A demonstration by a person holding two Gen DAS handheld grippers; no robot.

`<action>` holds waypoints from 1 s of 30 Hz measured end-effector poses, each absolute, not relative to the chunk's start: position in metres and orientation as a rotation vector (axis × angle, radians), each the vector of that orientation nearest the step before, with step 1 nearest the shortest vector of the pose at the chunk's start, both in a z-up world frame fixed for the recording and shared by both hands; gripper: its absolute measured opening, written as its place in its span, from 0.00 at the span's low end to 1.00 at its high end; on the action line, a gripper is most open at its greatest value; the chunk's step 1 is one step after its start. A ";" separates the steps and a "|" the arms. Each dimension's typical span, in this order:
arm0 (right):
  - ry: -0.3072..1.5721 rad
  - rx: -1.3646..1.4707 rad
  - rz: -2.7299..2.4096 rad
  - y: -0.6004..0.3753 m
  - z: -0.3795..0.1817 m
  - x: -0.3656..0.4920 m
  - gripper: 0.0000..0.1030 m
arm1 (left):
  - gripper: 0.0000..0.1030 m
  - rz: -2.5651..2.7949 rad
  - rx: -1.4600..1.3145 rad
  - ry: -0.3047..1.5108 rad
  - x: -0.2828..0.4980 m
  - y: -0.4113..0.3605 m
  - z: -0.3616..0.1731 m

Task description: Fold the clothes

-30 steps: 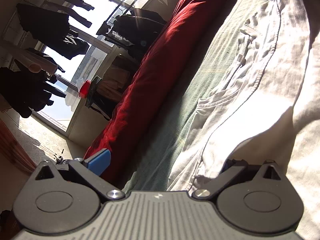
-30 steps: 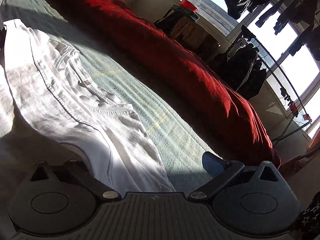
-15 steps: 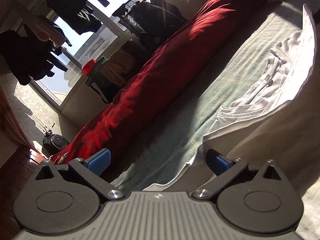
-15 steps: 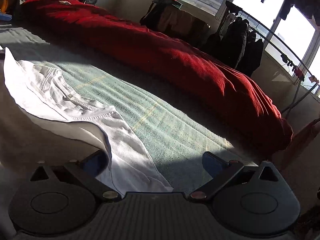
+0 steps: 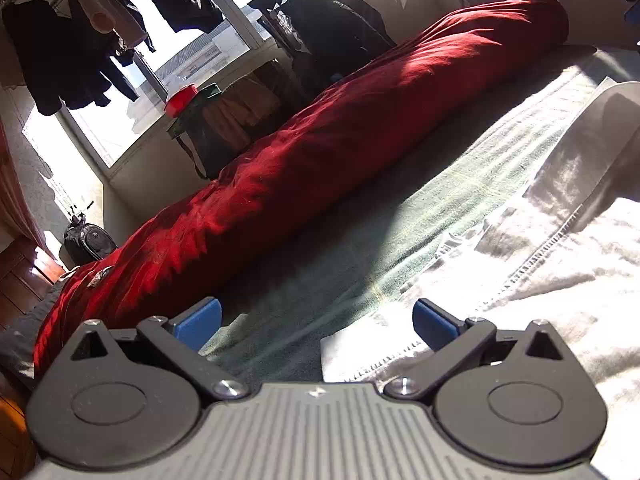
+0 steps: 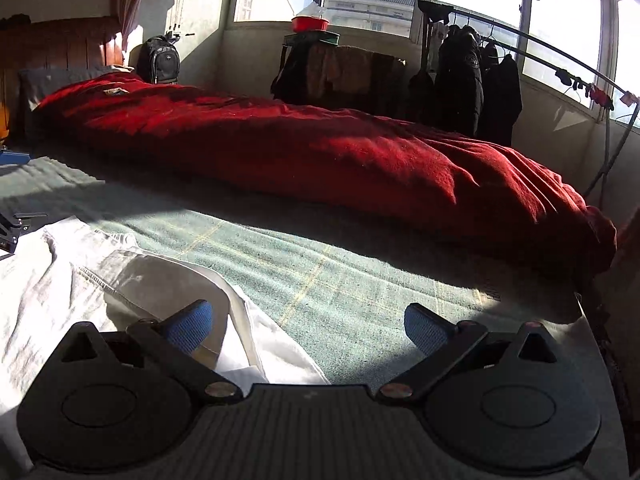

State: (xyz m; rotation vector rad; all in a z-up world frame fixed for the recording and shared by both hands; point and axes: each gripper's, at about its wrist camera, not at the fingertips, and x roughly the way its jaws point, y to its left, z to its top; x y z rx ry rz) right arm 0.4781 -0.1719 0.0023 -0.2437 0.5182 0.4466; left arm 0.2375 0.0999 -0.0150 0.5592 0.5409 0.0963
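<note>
The long red quilt (image 6: 320,160) walls off the far side of the bed. On the near side of the quilt, a broad strip of green blanket (image 6: 340,280) lies bare, open passage for either tool. Nearer still than that strip, the white garment (image 5: 540,280) covers the blanket, with a raised fold (image 6: 180,276) standing up. Beyond the quilt, a clothes rack (image 6: 500,80) and a draped stand (image 6: 340,72) crowd the window wall, seemingly leaving little room.
</note>
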 end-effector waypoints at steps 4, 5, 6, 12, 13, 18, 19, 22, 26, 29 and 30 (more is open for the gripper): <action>0.528 -0.223 0.474 -0.175 0.005 0.469 1.00 | 0.99 0.014 0.475 0.613 0.222 0.099 -0.014; 0.548 -0.224 0.484 -0.175 0.001 0.469 1.00 | 0.99 -0.003 0.461 0.633 0.219 0.098 -0.016; 0.565 -0.235 0.487 -0.173 -0.003 0.468 1.00 | 0.99 -0.011 0.465 0.648 0.217 0.096 -0.019; 0.663 -0.308 0.435 -0.166 -0.046 0.474 1.00 | 0.99 -0.012 0.507 0.698 0.217 0.080 -0.030; 0.677 -0.310 0.422 -0.167 -0.052 0.477 1.00 | 0.99 -0.013 0.504 0.704 0.217 0.079 -0.031; 0.729 -0.242 0.330 -0.186 -0.071 0.495 1.00 | 0.99 0.011 0.513 0.729 0.219 0.080 -0.039; 0.736 -0.221 0.311 -0.192 -0.073 0.498 1.00 | 0.99 0.016 0.515 0.735 0.219 0.081 -0.040; 0.741 -0.204 0.232 -0.205 -0.074 0.503 1.00 | 0.99 0.033 0.505 0.745 0.216 0.083 -0.040; 0.719 -0.194 0.241 -0.210 -0.063 0.492 1.00 | 0.99 0.035 0.489 0.735 0.210 0.083 -0.031; 0.690 -0.190 0.311 -0.201 -0.048 0.479 1.00 | 0.99 0.027 0.477 0.729 0.205 0.077 -0.023; 0.683 -0.183 0.344 -0.197 -0.042 0.475 1.00 | 0.99 0.020 0.470 0.727 0.203 0.075 -0.021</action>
